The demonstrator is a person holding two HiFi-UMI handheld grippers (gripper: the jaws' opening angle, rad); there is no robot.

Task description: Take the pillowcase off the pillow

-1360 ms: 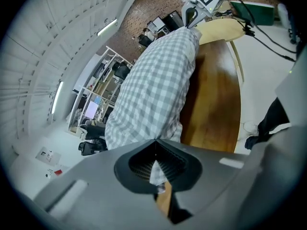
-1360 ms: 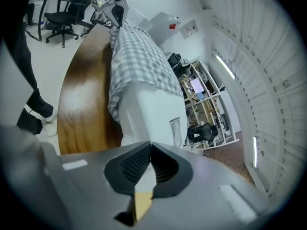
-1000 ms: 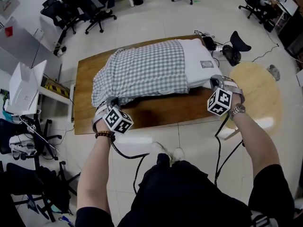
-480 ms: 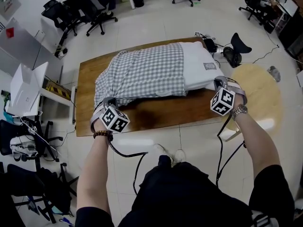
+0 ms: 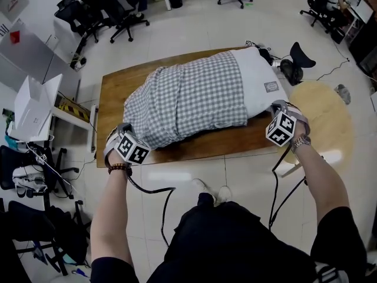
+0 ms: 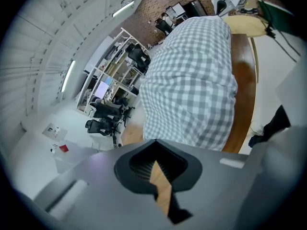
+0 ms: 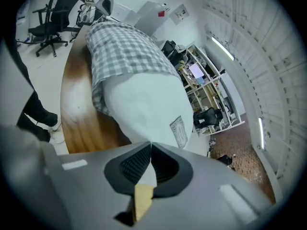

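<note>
**Both my grippers clamped at the pillow's near corners**

The room is an office with a pale tiled floor (image 5: 194, 34) and black swivel chairs (image 5: 123, 10) standing along its far side. In front of me is a long wooden desk (image 5: 112, 93), and the pillow (image 5: 262, 75) lies along it, filling most of the top.

The grey-and-white checked pillowcase (image 5: 194, 99) covers the left and middle of the pillow. The right end sticks out bare and white.

My left gripper (image 6: 153, 142) is at the near left corner of the pillowcase. Its jaws are pressed together, and the checked hem runs right down into their tips, so I have the cloth pinched there. Bare wood shows through the gap further back.

My right gripper (image 7: 150, 145) is at the near right corner of the bare pillow. Its jaws are closed on the pillow, with a strip of white between them.

A small printed label (image 5: 271, 86) sits on the bare end, just beyond the right gripper.
</note>
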